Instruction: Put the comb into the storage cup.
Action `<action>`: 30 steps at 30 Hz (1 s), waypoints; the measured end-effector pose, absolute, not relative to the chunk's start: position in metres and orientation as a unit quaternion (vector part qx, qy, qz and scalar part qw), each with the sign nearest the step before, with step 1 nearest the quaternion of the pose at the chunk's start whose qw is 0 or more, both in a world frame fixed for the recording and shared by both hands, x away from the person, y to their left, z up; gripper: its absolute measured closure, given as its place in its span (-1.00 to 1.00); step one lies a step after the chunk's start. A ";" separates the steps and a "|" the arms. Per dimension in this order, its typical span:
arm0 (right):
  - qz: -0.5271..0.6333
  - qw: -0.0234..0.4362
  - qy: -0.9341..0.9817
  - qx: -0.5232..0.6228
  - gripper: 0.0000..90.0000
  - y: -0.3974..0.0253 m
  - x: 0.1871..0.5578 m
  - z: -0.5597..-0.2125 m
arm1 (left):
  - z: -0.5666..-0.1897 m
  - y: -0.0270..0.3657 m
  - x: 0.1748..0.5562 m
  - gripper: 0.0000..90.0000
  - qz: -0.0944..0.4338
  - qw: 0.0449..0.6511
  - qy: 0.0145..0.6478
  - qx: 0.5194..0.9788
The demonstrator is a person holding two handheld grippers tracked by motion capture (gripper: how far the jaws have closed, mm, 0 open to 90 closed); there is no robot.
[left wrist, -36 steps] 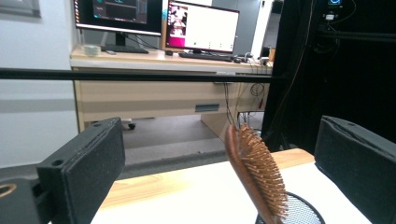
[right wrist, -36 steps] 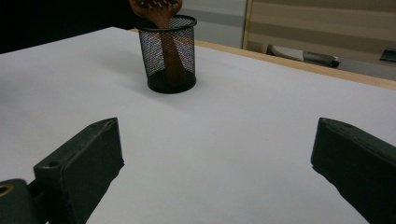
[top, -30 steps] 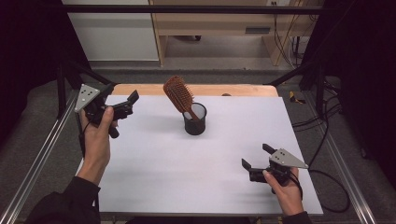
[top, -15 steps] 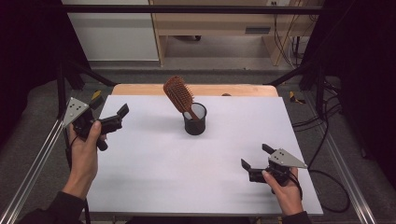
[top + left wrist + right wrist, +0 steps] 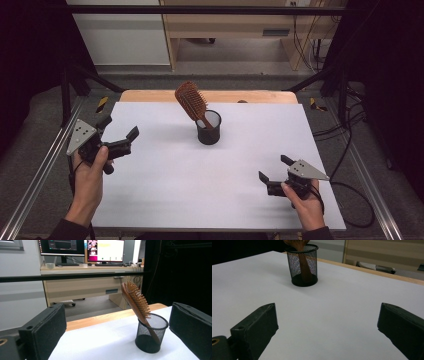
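Observation:
A brown wooden hairbrush [image 5: 191, 101] stands handle-down in a black mesh cup [image 5: 208, 129] near the middle back of the white table; its head leans left over the rim. In the left gripper view the hairbrush [image 5: 136, 300] and cup [image 5: 150, 333] sit ahead, right of centre. The right gripper view has the cup [image 5: 303, 265] far ahead at top left. My left gripper [image 5: 120, 135] hovers open at the left edge, held by a hand, nothing between its jaws. My right gripper [image 5: 273, 168] rests open at the front right, empty too.
The white table top [image 5: 165, 185] lies on a wooden board whose edge [image 5: 150, 95] shows at the back. Metal frame rails [image 5: 40, 175] run along both sides. Beyond the table stand a desk with monitors [image 5: 82, 247] and cables [image 5: 345, 125] on the floor.
My left gripper has drawn back left and toward the front, away from the cup, staying open. The right gripper has not moved.

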State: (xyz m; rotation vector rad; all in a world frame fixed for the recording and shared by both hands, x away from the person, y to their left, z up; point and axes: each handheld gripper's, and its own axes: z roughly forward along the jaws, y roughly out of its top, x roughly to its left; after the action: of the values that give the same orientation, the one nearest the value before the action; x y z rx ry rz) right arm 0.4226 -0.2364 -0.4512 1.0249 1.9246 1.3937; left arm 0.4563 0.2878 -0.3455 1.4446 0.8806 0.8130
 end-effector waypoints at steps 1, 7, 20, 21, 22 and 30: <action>0.517 0.274 0.716 0.381 -0.93 -0.237 0.423 -0.451 | -0.347 0.288 0.455 -0.97 0.349 0.592 0.378 0.620; 0.521 0.271 0.713 0.383 -0.92 -0.238 0.423 -0.452 | -0.356 0.290 0.448 -0.97 0.358 0.586 0.376 0.623; 0.522 0.272 0.711 0.385 -0.89 -0.240 0.423 -0.452 | -0.388 0.299 0.439 -0.97 0.347 0.579 0.391 0.626; 0.523 0.272 0.710 0.386 -0.89 -0.240 0.423 -0.452 | -0.391 0.300 0.439 -0.97 0.346 0.580 0.394 0.624; 0.524 0.273 0.709 0.386 -0.88 -0.240 0.423 -0.452 | -0.393 0.301 0.438 -0.97 0.346 0.579 0.397 0.623; 0.526 0.271 0.709 0.384 -0.87 -0.242 0.423 -0.453 | -0.410 0.310 0.432 -0.97 0.342 0.575 0.410 0.620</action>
State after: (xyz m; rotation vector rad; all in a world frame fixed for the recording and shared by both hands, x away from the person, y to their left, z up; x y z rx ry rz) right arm 0.4228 -0.2418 -0.4526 1.0351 1.9088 1.4152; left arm 0.4316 0.3098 -0.4097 1.4518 0.9605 0.8010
